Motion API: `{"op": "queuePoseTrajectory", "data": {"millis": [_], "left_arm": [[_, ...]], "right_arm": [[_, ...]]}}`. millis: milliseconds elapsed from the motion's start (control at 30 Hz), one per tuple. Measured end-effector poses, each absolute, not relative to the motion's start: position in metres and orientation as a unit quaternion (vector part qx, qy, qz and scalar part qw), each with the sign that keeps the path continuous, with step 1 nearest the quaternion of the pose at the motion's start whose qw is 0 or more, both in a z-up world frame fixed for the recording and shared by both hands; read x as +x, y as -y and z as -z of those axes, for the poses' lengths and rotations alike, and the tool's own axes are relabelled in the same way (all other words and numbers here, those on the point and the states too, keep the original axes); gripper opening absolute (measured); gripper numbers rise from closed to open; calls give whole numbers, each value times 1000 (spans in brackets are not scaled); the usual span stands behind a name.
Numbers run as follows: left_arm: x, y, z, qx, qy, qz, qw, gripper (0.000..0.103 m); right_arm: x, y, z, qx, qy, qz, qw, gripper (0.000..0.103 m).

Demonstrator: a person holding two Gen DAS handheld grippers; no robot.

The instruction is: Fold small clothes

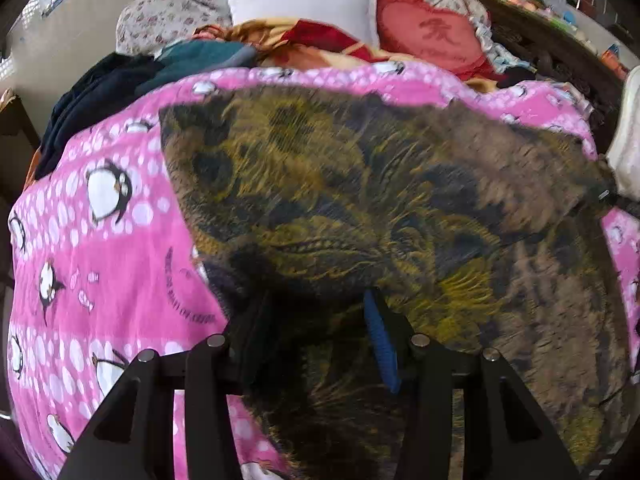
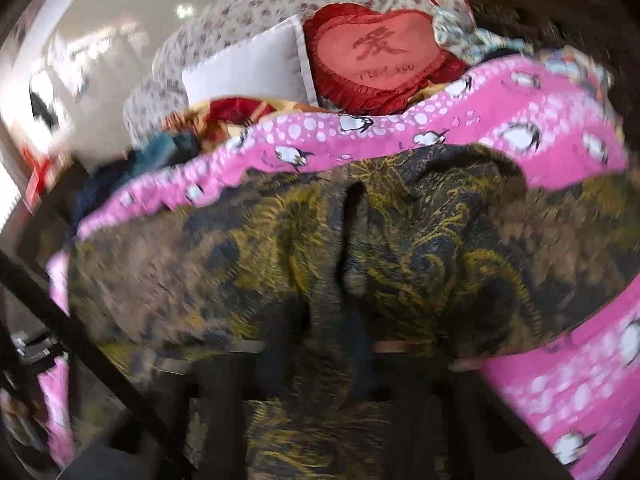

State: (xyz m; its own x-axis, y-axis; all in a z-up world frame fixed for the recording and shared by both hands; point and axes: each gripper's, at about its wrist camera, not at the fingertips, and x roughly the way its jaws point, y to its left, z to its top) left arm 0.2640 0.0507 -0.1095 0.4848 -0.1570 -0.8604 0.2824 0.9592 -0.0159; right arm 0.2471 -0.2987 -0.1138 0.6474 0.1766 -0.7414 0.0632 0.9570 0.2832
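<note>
On the pink penguin blanket (image 1: pixel 112 280), patterned garment (image 1: pixel 360 200); left jaws apart, right jaws clamped on its fabric.

One olive-and-black patterned garment (image 1: pixel 380 200), spread mid-scene. One pink penguin-print blanket (image 1: pixel 112 280) beneath. One white pillow (image 1: pixel 304 4), far centre. One red heart-shaped cushion (image 1: pixel 432 36), far right. One floral quilt (image 1: pixel 160 16), far left. Dark clothes heap (image 1: pixel 100 96), far left: pieces uncountable. Two grippers: left gripper (image 1: pixel 316 320), right gripper (image 2: pixel 320 344).
</note>
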Motion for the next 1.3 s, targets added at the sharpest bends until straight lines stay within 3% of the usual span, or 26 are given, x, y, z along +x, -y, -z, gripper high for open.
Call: {"op": "queuePoseTrajectory", "data": {"millis": [133, 367, 433, 467, 700, 833, 933, 967, 1033, 1067, 1200, 1300], "left_arm": [[263, -61, 109, 54, -493, 128, 859, 46], [258, -66, 113, 45, -491, 122, 861, 46], [255, -65, 108, 49, -492, 120, 861, 46], [254, -65, 105, 49, -493, 120, 860, 46], [247, -60, 88, 16, -481, 127, 867, 46], [247, -39, 92, 18, -490, 135, 861, 48], [242, -27, 92, 5, -502, 154, 851, 53], [239, -24, 89, 6, -501, 158, 851, 60], [234, -18, 81, 7, -494, 159, 855, 71], [232, -17, 78, 3, -491, 162, 856, 75], [229, -9, 67, -32, -490, 181, 852, 80], [229, 3, 67, -34, -497, 188, 846, 80]], "right_arm": [[233, 310, 89, 101, -384, -14, 917, 3], [243, 321, 131, 131, -423, -2, 896, 4], [237, 330, 125, 156, -420, 3, 894, 18], [233, 336, 120, 159, -415, 17, 895, 19], [234, 329, 94, 165, -378, -14, 911, 20], [256, 307, 123, 139, -431, -31, 891, 20], [248, 317, 124, 172, -424, -51, 888, 20], [239, 332, 117, 192, -414, -52, 888, 24], [222, 364, 107, 205, -385, -15, 900, 56], [214, 380, 105, 208, -376, 12, 903, 62], [188, 478, 116, 234, -364, 157, 888, 65], [181, 534, 127, 188, -365, 261, 873, 65]]}}
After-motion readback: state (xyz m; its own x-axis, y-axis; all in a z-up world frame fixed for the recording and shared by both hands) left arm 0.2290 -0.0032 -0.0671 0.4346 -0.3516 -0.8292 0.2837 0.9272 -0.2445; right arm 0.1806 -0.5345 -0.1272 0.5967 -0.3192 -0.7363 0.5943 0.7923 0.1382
